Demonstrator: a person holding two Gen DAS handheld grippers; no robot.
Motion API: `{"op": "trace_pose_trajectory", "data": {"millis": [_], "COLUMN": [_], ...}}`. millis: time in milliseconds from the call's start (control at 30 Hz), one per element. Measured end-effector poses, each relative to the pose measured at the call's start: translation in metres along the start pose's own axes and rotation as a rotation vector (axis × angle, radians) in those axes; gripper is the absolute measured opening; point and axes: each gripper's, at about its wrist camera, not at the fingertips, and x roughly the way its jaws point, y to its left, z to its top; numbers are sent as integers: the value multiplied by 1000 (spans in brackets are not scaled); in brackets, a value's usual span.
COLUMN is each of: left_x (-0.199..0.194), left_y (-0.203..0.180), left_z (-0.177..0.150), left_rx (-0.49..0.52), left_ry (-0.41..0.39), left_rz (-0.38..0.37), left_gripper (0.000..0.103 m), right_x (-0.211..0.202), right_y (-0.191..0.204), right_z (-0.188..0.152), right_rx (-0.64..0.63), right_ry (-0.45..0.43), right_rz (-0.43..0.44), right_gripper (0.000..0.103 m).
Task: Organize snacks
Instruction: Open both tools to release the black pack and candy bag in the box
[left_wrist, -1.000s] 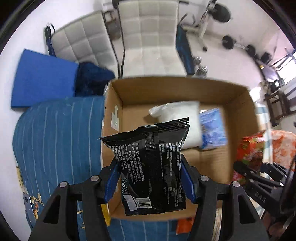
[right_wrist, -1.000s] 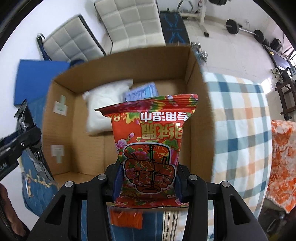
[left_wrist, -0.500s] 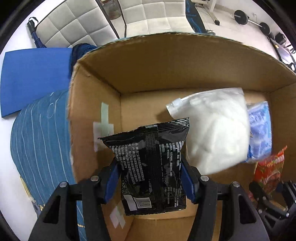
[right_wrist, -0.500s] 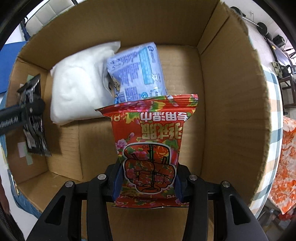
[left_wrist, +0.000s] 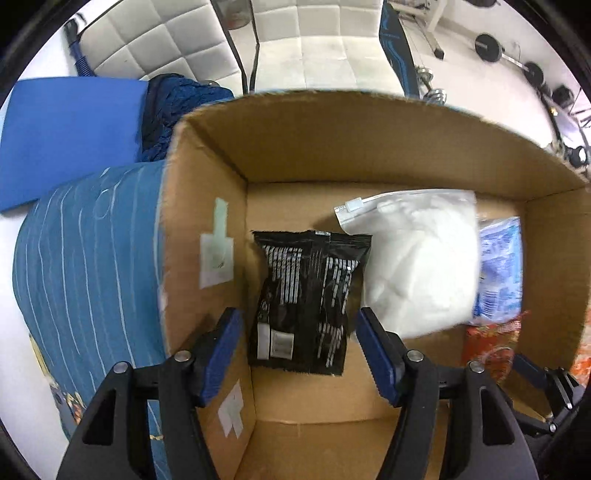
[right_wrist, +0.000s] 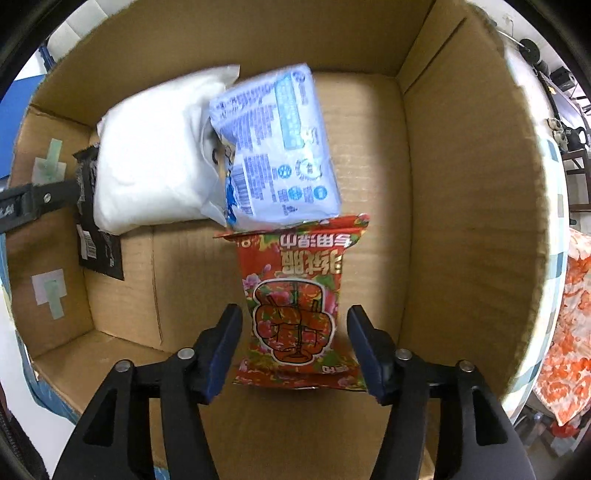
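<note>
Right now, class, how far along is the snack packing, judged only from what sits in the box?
Four packs lie in the cardboard box: white zip bag, blue packet, black pack, red pack. Both left tongs and right tongs are open, holding nothing. No loose snacks are visible.

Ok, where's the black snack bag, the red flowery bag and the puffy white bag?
black snack bag (left_wrist: 306, 299), left wrist view, middle of its back.
red flowery bag (right_wrist: 295, 306), right wrist view, printed front.
puffy white bag (right_wrist: 151, 155), right wrist view, bulging middle.

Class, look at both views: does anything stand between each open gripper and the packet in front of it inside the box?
Nothing visible does. The black packet lies clear between the left gripper fingers, and the red packet between the right gripper fingers, both inside the cardboard box.
</note>
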Motion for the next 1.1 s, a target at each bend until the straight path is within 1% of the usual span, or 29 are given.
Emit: {"op": "trace_pose_trajectory", "data": {"millis": [33,67,133,167,200,233,267,300,333,367,400,467,533,633,767,967,1100], "left_x": [-7,-12,-26,-32,-39,-46,-50,-56,-59,-63,-67,-77,-85,-104,-126,-156,-171], "left_y": [1,6,9,9,9,8,8,6,6,5,5,2,3,3,4,0,-2], "left_z": [-5,-8,-18,-22,-29,-35,-38,-45,-49,-54,-58,-74,-82,-99,-119,-150,-168], "left_rx": [-6,-13,-20,-24,-27,-23,-15,-6,-3,2,-1,-14,-26,-36,-60,-53,-52], "left_ry": [-10,-25,-56,-70,-88,-102,-115,-138,-147,-157,-168,-186,-207,-268,-316,-388,-422], "left_rz": [-9,-22,-37,-44,-54,-59,-64,-61,-56,-57,-77,-94,-104,-81,-89,-69,-68], "left_gripper": [65,69,72,76,81,93,97,98,100,102,102,102,102,102,102,102,102], "right_x": [-4,-7,-16,-21,-26,-30,-34,-39,-43,-50,-56,-65,-74,-96,-126,-161,-181], "right_y": [-1,-1,-1,-2,-1,-2,-1,-1,-1,-8,-7,-9,-10,-6,-7,-10,-13], "right_z": [0,-1,-1,-4,-6,-8,-11,-14,-17,-27,-31,-40,-50,-64,-87,-115,-136], "right_rx": [1,0,-5,-6,-9,-11,-12,-13,-9,-3,1,10,12,3,-15,-17,-19], "right_ry": [-10,-18,-33,-42,-56,-64,-71,-81,-94,-107,-117,-132,-150,-192,-260,-329,-367], "right_rz": [-1,1,6,9,18,20,20,20,9,-2,-5,8,25,21,8,28,28], "right_gripper": [64,65,69,75,84,89,97,101,101,102,101,102,101,101,101,101,101]}}
